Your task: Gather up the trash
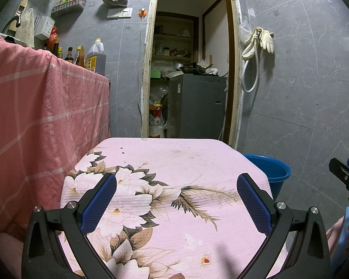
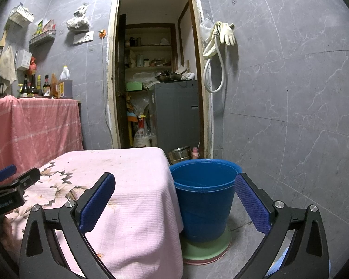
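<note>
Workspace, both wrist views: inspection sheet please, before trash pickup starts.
Surface: table under a pink floral cloth, only small dark specks on it.
Job's things: blue bucket on the floor beside the table; no trash pieces seen.
Clutter: bottles on the pink-draped counter.
Grippers: left gripper open, empty; right gripper open, empty.
Cables: white hose hanging on the wall.
Surroundings: grey tiled wall, open doorway to a storeroom.

A cloth-covered table (image 1: pixel 169 162) stands in the foreground, and a bucket (image 2: pixel 203 197) sits on the floor just beside its right edge, resting on a basin (image 2: pixel 207 247). To the table's left stands a draped counter (image 1: pixel 46 107) with bottles (image 2: pixel 46 84) on top near the wall. Behind the table an open doorway (image 2: pixel 156 69) shows a washing machine (image 1: pixel 197 104) with shelves (image 2: pixel 149 46) behind it, and right of the doorway gloves (image 2: pixel 226 34) and a hose (image 2: pixel 215 69) hang on the wall
</note>
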Demonstrator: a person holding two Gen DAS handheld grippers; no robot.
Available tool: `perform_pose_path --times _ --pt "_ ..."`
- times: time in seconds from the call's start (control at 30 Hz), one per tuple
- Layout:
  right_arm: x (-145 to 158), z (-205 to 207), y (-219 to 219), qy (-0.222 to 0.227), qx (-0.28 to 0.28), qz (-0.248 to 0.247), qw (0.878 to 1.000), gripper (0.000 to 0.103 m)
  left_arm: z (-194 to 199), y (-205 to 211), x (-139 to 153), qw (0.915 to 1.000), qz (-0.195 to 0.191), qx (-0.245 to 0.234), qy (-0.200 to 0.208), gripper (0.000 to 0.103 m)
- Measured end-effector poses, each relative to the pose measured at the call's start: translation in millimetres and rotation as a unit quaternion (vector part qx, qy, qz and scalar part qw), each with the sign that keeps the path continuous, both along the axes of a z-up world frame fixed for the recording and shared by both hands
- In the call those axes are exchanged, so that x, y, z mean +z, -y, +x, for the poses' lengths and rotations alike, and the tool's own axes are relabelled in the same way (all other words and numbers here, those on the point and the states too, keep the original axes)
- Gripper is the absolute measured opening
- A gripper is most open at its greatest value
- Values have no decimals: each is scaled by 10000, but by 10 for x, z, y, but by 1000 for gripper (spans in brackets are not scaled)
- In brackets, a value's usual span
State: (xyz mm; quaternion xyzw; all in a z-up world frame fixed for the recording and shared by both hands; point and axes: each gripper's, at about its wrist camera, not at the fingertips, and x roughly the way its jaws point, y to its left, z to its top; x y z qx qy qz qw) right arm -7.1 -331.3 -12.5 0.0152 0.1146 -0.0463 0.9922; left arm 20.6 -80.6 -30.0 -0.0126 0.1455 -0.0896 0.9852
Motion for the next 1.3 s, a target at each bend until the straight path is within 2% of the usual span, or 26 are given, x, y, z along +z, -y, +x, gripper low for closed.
perform_pose_path --times 1.3 --pt "-7 -11 -19 6 -8 22 10000 103 3 -3 3 10000 -7 -3 -7 101"
